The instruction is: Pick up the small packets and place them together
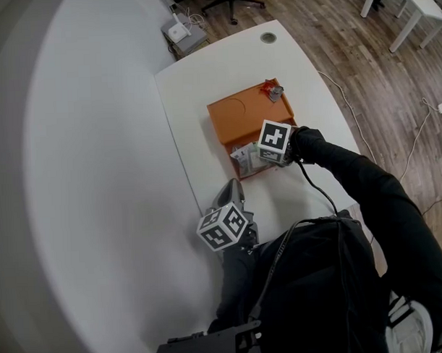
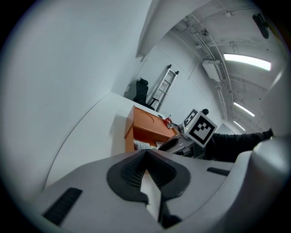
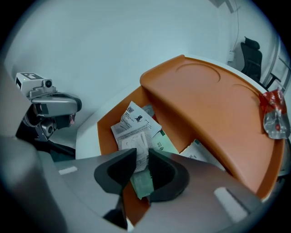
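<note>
Item: white table [image 1: 194,137] bearing an orange two-level stand [image 1: 241,117], with the flat top deck over an open lower compartment [image 3: 107,132]. Contents of the compartment: a loose overlapping heap of small packets, namely a white packet [image 3: 132,139] uppermost, a printed white packet [image 3: 136,116] behind it, a green packet [image 3: 143,184] beneath, and a further pale packet [image 3: 198,152] part-hidden under the deck edge. Apart from these: one red-and-clear packet [image 3: 273,113] on the top deck, near its far corner. Right gripper [image 3: 142,157]: pitched steeply down into the compartment, jaws partly apart, straddling the near edge of the white packet with the green one showing in the gap below; no firm pinch is evident, so it likely holds nothing yet. Left gripper [image 2: 145,159]: low over the table's near edge, well apart from the stand, jaws together and empty. Step in hand, as judged: taking a packet from the heap. Handling notes: settle the pads on either face of one packet's edge rather than pressing flat on the heap; take the white one alone, or both knowingly; draw out toward the open side, clear of the deck's rim. The red-and-clear packet appears left to be gathered.
</note>
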